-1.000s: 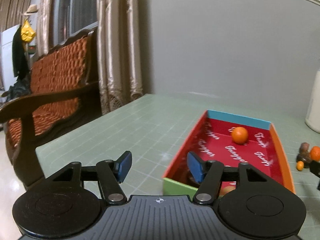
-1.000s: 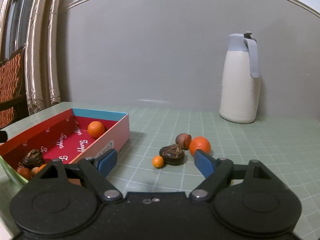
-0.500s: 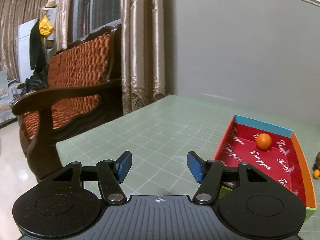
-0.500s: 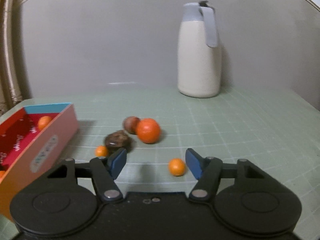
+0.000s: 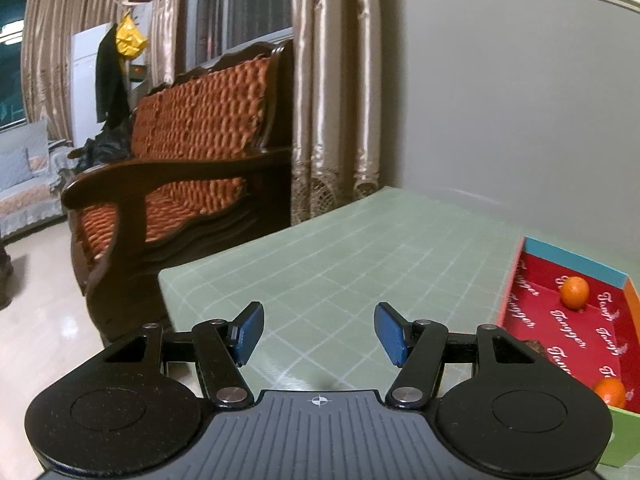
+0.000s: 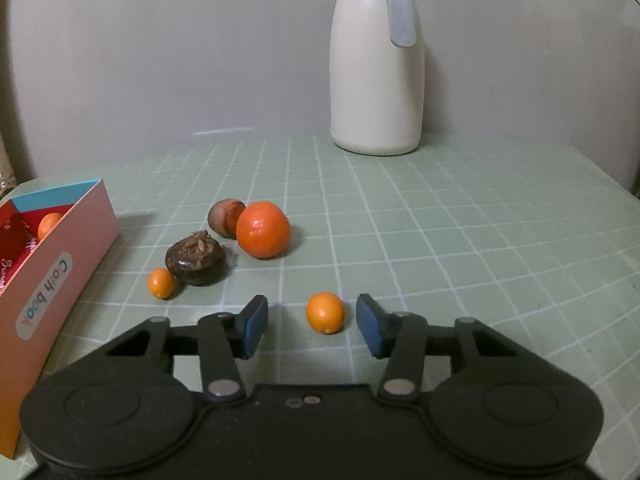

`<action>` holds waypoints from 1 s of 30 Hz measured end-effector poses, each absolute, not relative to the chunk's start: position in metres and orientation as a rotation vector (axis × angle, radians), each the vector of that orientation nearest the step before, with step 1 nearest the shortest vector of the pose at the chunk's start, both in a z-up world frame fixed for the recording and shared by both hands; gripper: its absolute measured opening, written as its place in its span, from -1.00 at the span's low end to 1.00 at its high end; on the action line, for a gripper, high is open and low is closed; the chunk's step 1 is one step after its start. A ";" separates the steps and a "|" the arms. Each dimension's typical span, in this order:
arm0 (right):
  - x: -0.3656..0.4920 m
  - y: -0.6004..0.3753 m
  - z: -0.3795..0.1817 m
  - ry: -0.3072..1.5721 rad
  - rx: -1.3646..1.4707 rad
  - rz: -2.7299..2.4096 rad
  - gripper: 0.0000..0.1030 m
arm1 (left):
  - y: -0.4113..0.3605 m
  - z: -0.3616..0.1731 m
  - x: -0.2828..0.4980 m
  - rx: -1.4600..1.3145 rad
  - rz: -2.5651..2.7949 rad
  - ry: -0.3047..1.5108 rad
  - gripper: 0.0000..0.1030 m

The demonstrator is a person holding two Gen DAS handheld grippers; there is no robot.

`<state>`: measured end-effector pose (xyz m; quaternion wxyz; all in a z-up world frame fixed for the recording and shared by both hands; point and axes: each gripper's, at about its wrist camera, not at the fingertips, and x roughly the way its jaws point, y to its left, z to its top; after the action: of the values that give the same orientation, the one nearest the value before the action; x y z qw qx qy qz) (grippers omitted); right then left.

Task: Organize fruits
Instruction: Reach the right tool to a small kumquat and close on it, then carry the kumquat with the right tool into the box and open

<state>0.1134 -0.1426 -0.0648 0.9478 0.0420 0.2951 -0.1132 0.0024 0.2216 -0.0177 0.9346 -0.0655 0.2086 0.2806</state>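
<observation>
We see bare green mat (image 6: 460, 240) to the right of the small orange (image 6: 325, 312), so a gripper can pass there. On its left the dark fruit (image 6: 196, 258), the big orange (image 6: 263, 229) and the box (image 6: 56, 276) stand close together. The jug (image 6: 376, 64) blocks the far edge. Left of the box, the mat (image 5: 340, 264) is open.

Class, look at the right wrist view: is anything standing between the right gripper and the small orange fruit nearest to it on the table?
Nothing visible. The right gripper is open, and the small orange fruit lies on the table in the gap between its fingers, nearer the right one. The other loose fruits sit farther back and to the left, out of the way.
</observation>
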 end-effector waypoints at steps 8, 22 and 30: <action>0.116 -0.136 -0.065 0.592 0.052 -0.221 -0.62 | 0.236 -0.022 -0.001 -0.155 0.602 0.440 0.19; 0.101 -0.110 -0.044 0.478 0.070 -0.040 -0.63 | 0.239 -0.024 0.000 -0.159 0.622 0.450 0.19; 0.086 -0.077 -0.029 0.383 0.051 0.162 -0.63 | 0.242 -0.025 -0.001 -0.151 0.634 0.452 0.19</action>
<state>0.0863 -0.0775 -0.0285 0.9782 0.0255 0.1900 0.0802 -0.0010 0.2417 -0.0251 0.9225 -0.0735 0.2201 0.3086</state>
